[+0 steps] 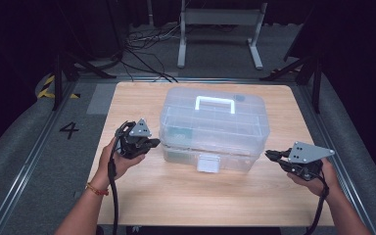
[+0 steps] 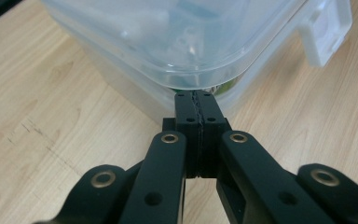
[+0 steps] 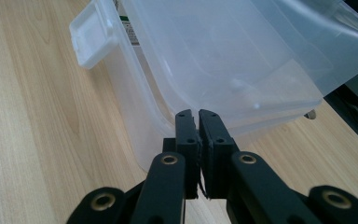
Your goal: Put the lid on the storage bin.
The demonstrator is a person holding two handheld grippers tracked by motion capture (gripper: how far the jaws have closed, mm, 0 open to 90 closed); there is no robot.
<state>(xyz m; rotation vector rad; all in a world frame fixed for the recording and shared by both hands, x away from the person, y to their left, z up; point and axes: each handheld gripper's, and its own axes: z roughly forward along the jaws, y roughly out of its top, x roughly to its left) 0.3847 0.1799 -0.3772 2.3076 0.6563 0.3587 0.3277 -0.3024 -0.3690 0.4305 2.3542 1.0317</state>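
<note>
A: What is shown on the worktop (image 1: pixel 142 196)?

B: A clear plastic storage box (image 1: pixel 214 129) with a white handle (image 1: pixel 215 104) on its lid is seen at the middle of the wooden worktop. A white latch (image 1: pixel 208 164) is set on its near face. Green-labelled contents are glimpsed inside but cannot be made out.

A: Where are the grippers placed?

B: The left hand-held gripper (image 1: pixel 152 143) is held at the box's left side, the right hand-held gripper (image 1: pixel 270 154) at its right side. On each, the jaws are seen pressed together with nothing between them. In the left gripper view the tips are aimed at the lid's rim, seemingly touching it; in the right gripper view they are just beside the corner.

A: What might go wrong?

B: If the box is pushed unevenly from one side, it may be slid or turned on the smooth wood. Closed tips could also slip off the rounded plastic, and the latch would be left fastened.
</note>
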